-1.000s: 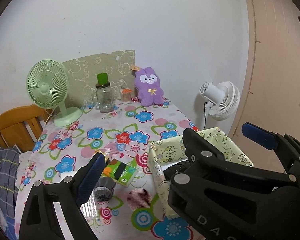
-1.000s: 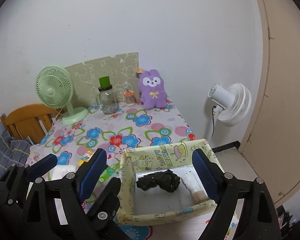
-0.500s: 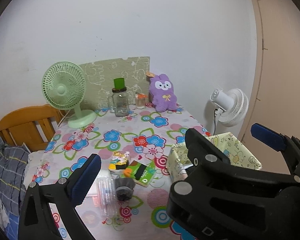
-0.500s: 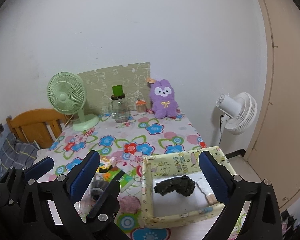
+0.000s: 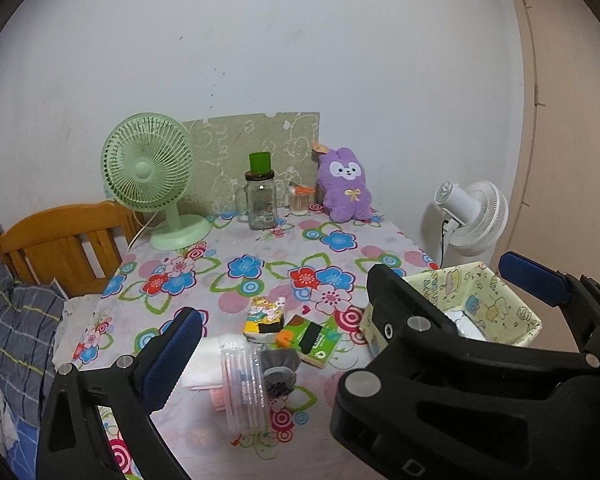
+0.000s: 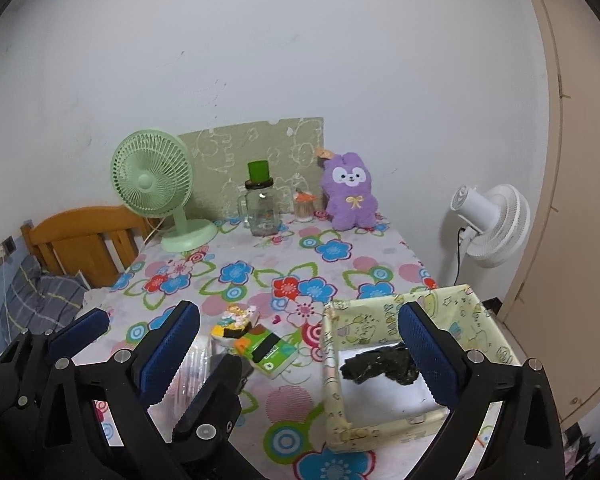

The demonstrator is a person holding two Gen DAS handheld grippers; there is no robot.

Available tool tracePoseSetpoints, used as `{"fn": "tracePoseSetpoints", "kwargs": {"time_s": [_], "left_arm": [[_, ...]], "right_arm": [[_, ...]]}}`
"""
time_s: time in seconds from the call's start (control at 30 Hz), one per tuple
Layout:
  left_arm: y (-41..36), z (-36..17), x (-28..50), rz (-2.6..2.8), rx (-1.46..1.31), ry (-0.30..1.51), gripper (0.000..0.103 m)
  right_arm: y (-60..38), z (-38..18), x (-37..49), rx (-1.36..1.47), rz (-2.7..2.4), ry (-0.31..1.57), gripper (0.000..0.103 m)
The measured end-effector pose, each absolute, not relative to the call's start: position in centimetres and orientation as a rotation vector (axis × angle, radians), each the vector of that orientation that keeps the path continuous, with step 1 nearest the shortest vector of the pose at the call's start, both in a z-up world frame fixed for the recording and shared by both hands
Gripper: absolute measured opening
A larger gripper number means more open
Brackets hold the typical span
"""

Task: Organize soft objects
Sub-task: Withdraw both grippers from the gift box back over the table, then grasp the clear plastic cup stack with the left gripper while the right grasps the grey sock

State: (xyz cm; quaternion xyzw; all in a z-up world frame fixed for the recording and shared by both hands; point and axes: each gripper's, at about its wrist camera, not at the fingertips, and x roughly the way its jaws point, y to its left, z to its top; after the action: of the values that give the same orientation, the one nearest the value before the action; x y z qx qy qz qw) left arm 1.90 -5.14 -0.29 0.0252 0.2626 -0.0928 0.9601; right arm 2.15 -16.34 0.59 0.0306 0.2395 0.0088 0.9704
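- Both grippers hang over the near edge of the flowered table [image 6: 260, 276], each with its jaws spread wide and nothing between them.
- The left gripper [image 5: 340, 304] faces the loose pile: a grey sponge-like wad [image 5: 278, 368] beside a clear ribbed plastic container [image 5: 242, 388] lying on its side, plus a yellow tissue pack [image 5: 262, 316] and a green tissue pack [image 5: 312, 338] just beyond.
- The right gripper [image 6: 300, 344] straddles the near left wall of the yellow cartoon-print fabric bin [image 6: 342, 384], which sits at the table's near right corner.
- Already in the bin: a dark crumpled cloth [image 6: 380, 366] lying on its white floor, long axis running left to right.
- The turning relation, as I judge it: the remaining soft items lie left of the bin and ahead of the left gripper, so the left hand is nearer; each tissue pack's long axis runs diagonally, near right to far left.
- The purple plush rabbit [image 6: 350, 194] sits upright at the far edge against the wall, well apart from both grippers.
- The right wrist view shows the bin's interior and the cloth; the left wrist view has most of that blocked by the right gripper's body, but shows the wad and container plainly.
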Motion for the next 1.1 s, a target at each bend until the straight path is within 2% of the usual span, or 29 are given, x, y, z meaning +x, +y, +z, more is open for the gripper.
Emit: {"fn": "tracePoseSetpoints", "kwargs": {"time_s": [1.0, 1.1], "left_arm": [[-0.3, -7.1, 5.2, -0.088, -0.035, 0.687, 0.102], [0.3, -7.9, 5.6, -0.073, -0.046, 0.708, 0.098]], "right_arm": [[-11.9, -5.9, 6.5, 0.061, 0.118, 0.609, 0.101], [-11.2, -6.6, 6.9, 0.053, 0.126, 0.624, 0.098]]}}
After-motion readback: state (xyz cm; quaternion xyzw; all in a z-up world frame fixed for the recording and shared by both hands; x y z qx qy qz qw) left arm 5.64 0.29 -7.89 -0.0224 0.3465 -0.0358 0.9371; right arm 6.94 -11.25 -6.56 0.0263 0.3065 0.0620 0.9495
